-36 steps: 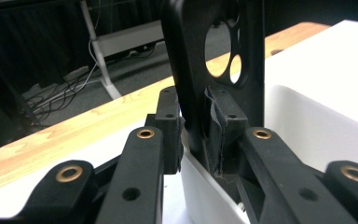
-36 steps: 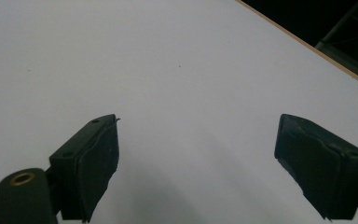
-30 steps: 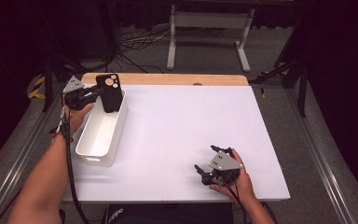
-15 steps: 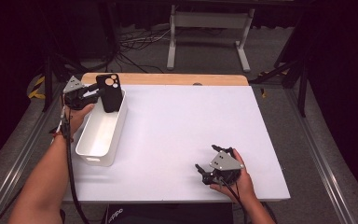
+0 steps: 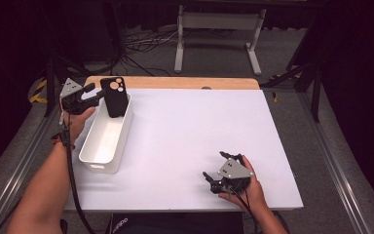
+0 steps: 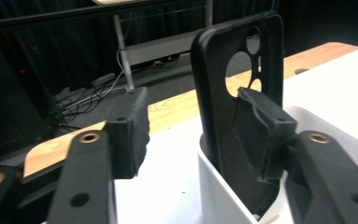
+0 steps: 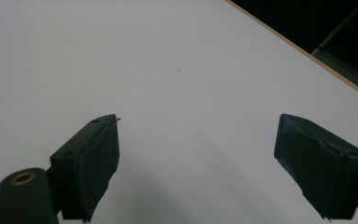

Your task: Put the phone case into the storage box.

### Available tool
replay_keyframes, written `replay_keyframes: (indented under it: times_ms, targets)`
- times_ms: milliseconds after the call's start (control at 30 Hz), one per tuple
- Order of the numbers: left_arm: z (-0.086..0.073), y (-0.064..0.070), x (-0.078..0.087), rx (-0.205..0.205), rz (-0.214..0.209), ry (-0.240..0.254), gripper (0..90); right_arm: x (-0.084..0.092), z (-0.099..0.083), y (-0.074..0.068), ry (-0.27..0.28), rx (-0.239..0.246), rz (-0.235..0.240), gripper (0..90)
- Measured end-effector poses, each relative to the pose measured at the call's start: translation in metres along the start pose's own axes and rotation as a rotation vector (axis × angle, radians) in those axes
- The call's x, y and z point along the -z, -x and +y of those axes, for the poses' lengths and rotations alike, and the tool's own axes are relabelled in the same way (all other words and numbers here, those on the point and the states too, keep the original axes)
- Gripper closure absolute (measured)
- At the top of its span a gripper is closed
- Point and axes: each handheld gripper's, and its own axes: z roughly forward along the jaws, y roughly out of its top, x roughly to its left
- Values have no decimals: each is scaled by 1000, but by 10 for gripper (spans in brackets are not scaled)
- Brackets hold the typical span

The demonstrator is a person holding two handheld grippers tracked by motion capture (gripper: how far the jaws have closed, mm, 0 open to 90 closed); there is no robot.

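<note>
A black phone case point(image 5: 113, 96) stands upright in the far end of a white bin point(image 5: 102, 165) at the table's left. My left gripper point(image 5: 95, 95) is level with the case, and its jaws have just been opening. In the left gripper view the case point(image 6: 235, 84) leans against the right pad point(image 6: 261, 135), while the left pad point(image 6: 133, 133) stands well apart from it, so the gripper point(image 6: 196, 135) is open. The bin's white wall point(image 6: 223, 196) shows below the case. My right gripper point(image 5: 213, 165) rests near the table's front right, open point(image 7: 196, 154) over bare white tabletop.
The white table point(image 5: 199, 122) has a wooden strip point(image 5: 175, 82) along its far edge. Beyond it stand a metal frame point(image 5: 219, 29) and cables on the dark floor. Metal rails run along both sides of the table.
The left gripper's jaws have spread apart from the phone case, which stays standing in the bin. The right hand has kept still.
</note>
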Motion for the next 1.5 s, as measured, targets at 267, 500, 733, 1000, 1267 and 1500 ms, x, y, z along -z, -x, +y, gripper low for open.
replay_keyframes:
  times_ms: [267, 500, 733, 1000, 1267, 1500]
  targets:
    - [7, 5, 7, 9, 10, 13, 270, -1, 3, 2, 12, 5, 4, 148]
    - [12, 10, 9, 0, 3, -23, 78, -2, 4, 2, 16, 8, 10, 149]
    - [17, 18, 14, -4, -4, -4, 26, -1, 3, 2, 21, 16, 12, 148]
    - [23, 28, 21, -8, -51, 13, 21, 0, 5, 1, 30, 22, 11, 149]
    - [28, 37, 33, -17, -77, 51, 24, 1, 6, 2, 40, 20, 7, 151]
    - [31, 42, 40, -27, -77, 60, 35, 3, 7, 4, 48, 19, 5, 151]
